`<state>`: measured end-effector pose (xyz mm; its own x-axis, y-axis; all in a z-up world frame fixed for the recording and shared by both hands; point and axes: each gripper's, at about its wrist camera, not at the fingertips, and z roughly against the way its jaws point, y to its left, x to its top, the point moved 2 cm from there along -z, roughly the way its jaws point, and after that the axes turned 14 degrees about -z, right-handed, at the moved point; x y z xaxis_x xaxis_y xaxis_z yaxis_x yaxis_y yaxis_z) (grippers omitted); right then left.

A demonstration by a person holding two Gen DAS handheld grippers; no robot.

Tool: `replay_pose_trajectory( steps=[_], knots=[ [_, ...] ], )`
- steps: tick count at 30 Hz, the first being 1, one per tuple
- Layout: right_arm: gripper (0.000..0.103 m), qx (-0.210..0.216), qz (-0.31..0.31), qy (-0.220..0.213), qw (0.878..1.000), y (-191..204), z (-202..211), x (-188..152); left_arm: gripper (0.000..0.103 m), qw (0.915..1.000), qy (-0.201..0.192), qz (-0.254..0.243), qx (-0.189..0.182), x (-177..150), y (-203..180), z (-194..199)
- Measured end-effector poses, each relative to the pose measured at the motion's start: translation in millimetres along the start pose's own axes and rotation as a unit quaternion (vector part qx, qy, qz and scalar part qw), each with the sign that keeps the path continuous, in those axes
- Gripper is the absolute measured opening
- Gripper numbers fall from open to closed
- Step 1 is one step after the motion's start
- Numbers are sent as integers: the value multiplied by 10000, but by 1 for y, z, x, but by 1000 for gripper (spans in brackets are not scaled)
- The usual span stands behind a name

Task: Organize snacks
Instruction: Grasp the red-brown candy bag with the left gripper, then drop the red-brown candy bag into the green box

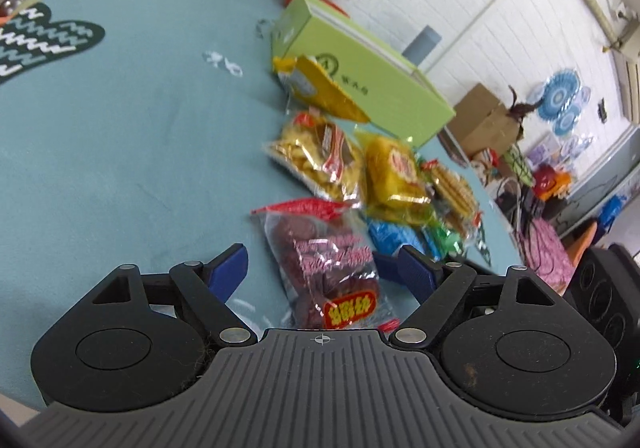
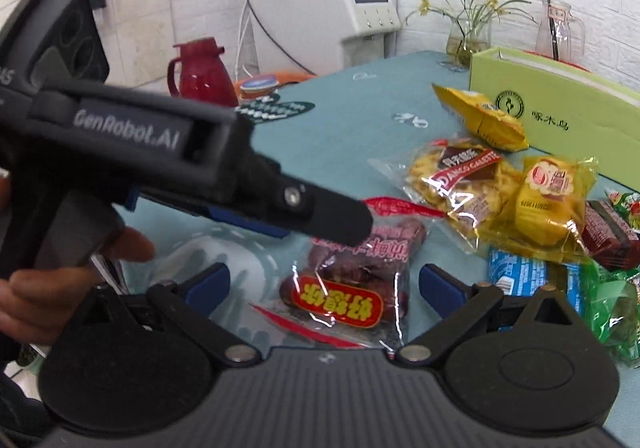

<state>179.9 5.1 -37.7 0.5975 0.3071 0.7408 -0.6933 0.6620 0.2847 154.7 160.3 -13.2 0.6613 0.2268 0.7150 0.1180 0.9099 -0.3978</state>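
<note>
Straddling date pkt (image 1: 332, 272) — tools (image 1: 320, 268) open

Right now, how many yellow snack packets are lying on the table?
3. One yellow packet lies against the green box. The clear biscuit bag lies nearer. The yellow cake packet lies right of that bag. Others may be hidden under the pile.

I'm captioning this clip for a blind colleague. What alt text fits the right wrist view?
The open right gripper frames a clear packet of red dates on a teal tablecloth, with the left gripper reaching in from the left above it. More snack packets lie to the right by a green box.
</note>
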Motion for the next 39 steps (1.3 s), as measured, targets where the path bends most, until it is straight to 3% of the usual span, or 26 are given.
replay_pose_trajectory(
  steps=[2, 3, 4, 5, 9, 13, 18, 22, 26, 30, 33, 39],
  knots=[
    [98, -50, 52, 18, 10000, -3, -6, -1, 64, 10000, 56, -66, -35, -3, -1, -6],
    [92, -121, 141, -28, 9998, -3, -7, -2, 57, 9999, 73, -131, -21, -3, -3, -8],
    [88, -128, 245, -18, 9996, -1, -7, -2, 25, 9996, 153, -214, -34, -3, -6, -11],
    [83, -156, 282, -29, 9995, 1, -6, 0, 17, 9994, 258, -248, -24, -3, -7, -16],
    [82, 82, -7, -49, 10000, -10, 0, 16, 13, 9997, 205, -157, -12, 10, -8, -12],
    [83, 106, 73, -496, 9987, -16, 12, 55, 12, 9993, -172, -338, -77, 50, -19, -5],
    [83, -199, 447, -1067, 9931, -42, 9, 125, 16, 9939, -622, -903, -97, 133, -34, -29],
    [83, -456, 368, -1070, 9925, -85, -24, 193, 18, 9893, -681, -1290, 32, 203, -33, -78],
    [82, -590, 166, -796, 9949, -129, -68, 239, 17, 9898, -479, -1332, 183, 252, -16, -137],
    [81, -535, -85, -412, 9977, -165, -108, 257, 19, 9911, -223, -1271, 327, 276, 10, -185],
    [81, -426, -229, -264, 9985, -176, -124, 260, 40, 9906, -228, -1240, 525, 280, 23, -198],
    [92, -431, -116, -806, 9957, -164, -82, 249, 55, 9862, -731, -1385, 536, 272, 13, -156]
  ],
)
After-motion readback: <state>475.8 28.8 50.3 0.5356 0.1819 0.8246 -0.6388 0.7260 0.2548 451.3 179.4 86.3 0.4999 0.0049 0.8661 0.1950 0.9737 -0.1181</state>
